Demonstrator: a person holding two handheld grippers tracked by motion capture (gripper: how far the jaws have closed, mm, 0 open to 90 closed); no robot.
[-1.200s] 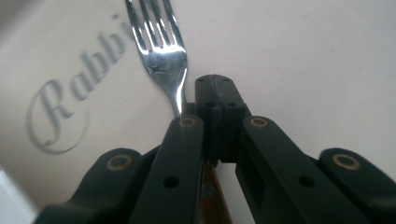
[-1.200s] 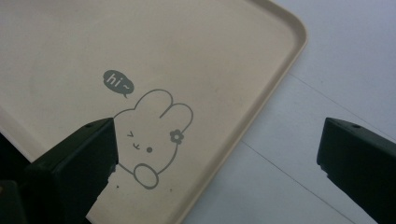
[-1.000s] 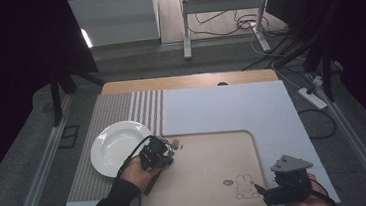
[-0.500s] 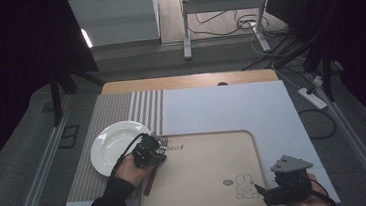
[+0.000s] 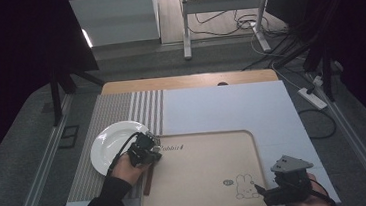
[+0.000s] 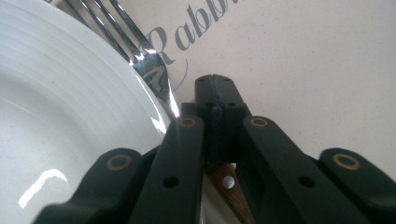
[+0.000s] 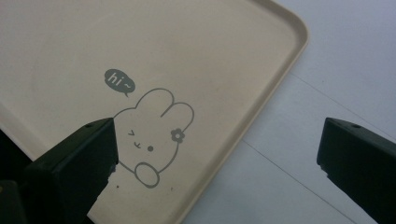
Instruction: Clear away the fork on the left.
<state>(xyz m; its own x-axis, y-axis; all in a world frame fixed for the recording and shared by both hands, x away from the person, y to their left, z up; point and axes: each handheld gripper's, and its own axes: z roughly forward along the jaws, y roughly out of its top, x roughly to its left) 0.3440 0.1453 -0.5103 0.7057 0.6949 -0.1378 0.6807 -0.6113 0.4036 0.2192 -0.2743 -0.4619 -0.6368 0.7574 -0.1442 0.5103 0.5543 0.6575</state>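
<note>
A fork [image 6: 149, 60] with a brown wooden handle [image 5: 148, 180] has my left gripper [image 6: 215, 91] shut on its neck. Its tines point away along the rim of the white plate [image 6: 60, 116]. In the high view my left gripper [image 5: 148, 146] sits between the white plate [image 5: 110, 149] and the left edge of the beige tray [image 5: 203, 181]. Near the tray's rabbit drawing [image 7: 149, 135], my right gripper [image 7: 218, 140] stands open with nothing between its fingers. In the high view the right gripper [image 5: 266, 193] hovers at the tray's near right corner.
The tray [image 7: 261, 107] lies on a pale blue mat [image 5: 221, 109], with a grey striped placemat [image 5: 121, 113] under the plate. The tray carries the printed word "Rabbit" [image 6: 187, 37]. Table edges drop to a dark floor on both sides.
My left gripper has shifted a little to the left with the fork, from over the tray's edge to the plate's rim. The right gripper has stayed where it was.
</note>
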